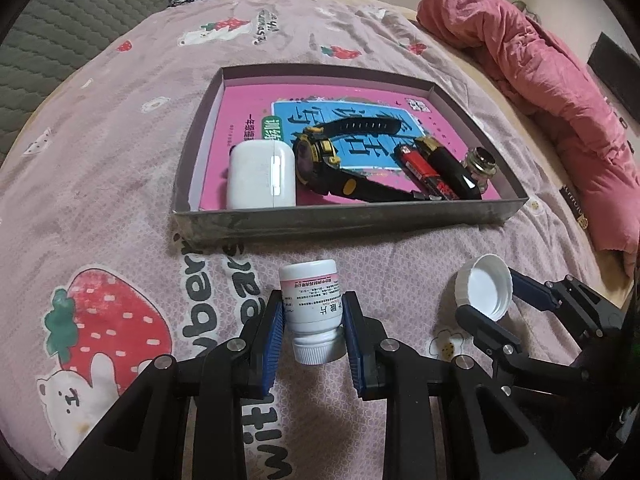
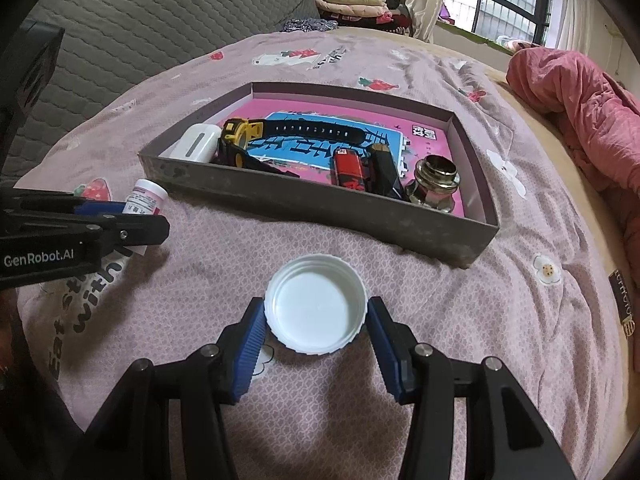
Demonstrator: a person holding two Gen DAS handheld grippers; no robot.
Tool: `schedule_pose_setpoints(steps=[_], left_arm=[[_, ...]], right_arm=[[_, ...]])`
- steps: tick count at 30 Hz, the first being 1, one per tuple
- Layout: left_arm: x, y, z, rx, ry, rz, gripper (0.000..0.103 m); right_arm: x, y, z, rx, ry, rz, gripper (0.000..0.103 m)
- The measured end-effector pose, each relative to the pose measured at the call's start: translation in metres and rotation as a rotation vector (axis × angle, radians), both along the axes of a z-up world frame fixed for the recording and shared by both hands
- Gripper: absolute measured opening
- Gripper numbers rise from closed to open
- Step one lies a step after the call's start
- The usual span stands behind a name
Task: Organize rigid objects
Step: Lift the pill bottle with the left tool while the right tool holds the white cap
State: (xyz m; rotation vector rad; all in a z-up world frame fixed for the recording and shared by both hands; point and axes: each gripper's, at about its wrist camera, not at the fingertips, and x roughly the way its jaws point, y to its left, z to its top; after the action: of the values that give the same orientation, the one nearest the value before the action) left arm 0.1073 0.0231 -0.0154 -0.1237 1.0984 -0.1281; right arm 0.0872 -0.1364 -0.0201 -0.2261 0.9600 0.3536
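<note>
While clamped sideways, the white pill bottle [image 1: 313, 312] shows a pink-banded label.

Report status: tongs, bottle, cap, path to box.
Left tongs shut on bottle. Right tongs shut on cap. Both short of box; path clear.

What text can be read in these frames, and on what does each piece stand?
"GenRobot.AI": side of the left tongs.
"Eat st… with": bedsheet, partly covered.
"uber… ear": bedsheet, partial.
Pill bottle label: Chinese print, too small.
Pink book cover in the box: large Chinese characters, upside down, partly covered.
Red battery: unreadable.
</note>
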Motion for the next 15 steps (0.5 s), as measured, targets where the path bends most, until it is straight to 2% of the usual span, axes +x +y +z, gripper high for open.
schedule_pose_setpoints(steps=[15], left_arm=[[-0.003, -0.003, 0.023, -0.024, -0.05, -0.011, 0.029]], right_arm=[[-0.001, -0.002, 0.019, 0.027, -0.025, -0.007, 0.051]])
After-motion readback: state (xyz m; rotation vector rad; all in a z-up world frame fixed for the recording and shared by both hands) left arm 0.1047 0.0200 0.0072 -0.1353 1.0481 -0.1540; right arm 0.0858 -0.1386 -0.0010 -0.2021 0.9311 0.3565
